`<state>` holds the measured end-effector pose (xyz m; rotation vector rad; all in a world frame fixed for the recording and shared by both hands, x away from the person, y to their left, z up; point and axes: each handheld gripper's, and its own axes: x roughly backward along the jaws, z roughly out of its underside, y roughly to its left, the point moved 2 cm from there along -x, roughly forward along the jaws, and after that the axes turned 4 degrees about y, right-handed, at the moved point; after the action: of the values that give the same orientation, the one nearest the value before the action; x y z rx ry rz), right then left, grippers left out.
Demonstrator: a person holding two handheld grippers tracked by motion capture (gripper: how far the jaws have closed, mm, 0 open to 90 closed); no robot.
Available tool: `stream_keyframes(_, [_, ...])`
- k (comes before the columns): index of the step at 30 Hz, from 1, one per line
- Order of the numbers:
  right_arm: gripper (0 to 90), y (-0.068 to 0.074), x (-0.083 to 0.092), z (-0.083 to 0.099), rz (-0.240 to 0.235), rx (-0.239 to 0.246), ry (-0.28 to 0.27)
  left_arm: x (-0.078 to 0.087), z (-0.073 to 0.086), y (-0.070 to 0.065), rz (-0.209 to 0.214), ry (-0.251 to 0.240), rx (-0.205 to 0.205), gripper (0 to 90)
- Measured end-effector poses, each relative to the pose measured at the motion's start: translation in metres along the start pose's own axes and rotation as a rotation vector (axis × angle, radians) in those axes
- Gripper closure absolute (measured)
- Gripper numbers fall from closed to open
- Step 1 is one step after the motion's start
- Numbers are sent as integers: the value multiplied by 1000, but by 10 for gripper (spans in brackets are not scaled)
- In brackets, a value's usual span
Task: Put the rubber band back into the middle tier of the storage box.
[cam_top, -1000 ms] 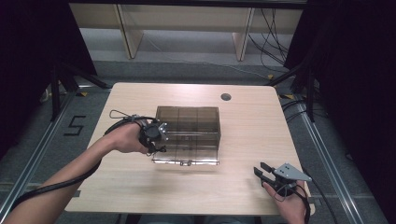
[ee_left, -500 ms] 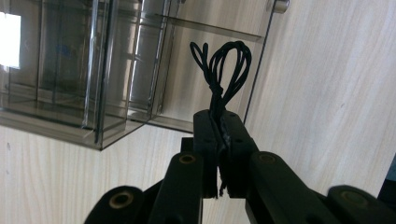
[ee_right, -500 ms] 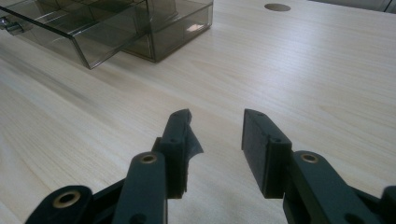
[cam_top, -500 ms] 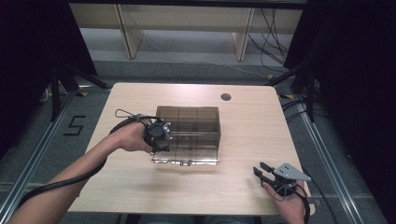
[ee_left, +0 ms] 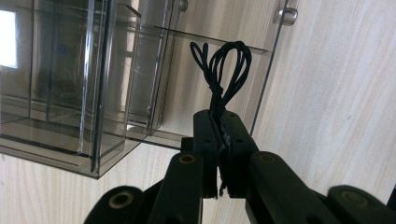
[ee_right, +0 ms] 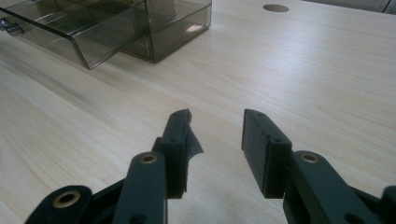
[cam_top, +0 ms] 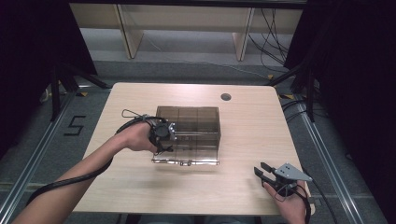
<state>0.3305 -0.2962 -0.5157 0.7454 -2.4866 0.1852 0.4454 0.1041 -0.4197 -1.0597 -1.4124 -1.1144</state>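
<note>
It looked like a lab recording booth: black curtains (cam_top: 28, 51) hung on both sides, a pale wooden counter (cam_top: 140, 98) stood between floor rails (cam_top: 322, 140), loose cables (cam_top: 266, 42) trailed behind, and a taped "5" (cam_top: 74, 126) marked the floor.

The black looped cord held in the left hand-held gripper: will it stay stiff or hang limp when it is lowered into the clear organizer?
Probably limp: the black cord is thin, knotted and bent into loose loops above the left hand-held gripper. It seems light. Its loops might catch on the clear organizer dividers.
</note>
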Motion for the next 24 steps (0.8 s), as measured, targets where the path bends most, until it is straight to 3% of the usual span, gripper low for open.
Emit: stream_keyframes(24, [626, 0, -1, 1, 1, -9, -5, -15, -10, 1, 14, 34, 2, 856])
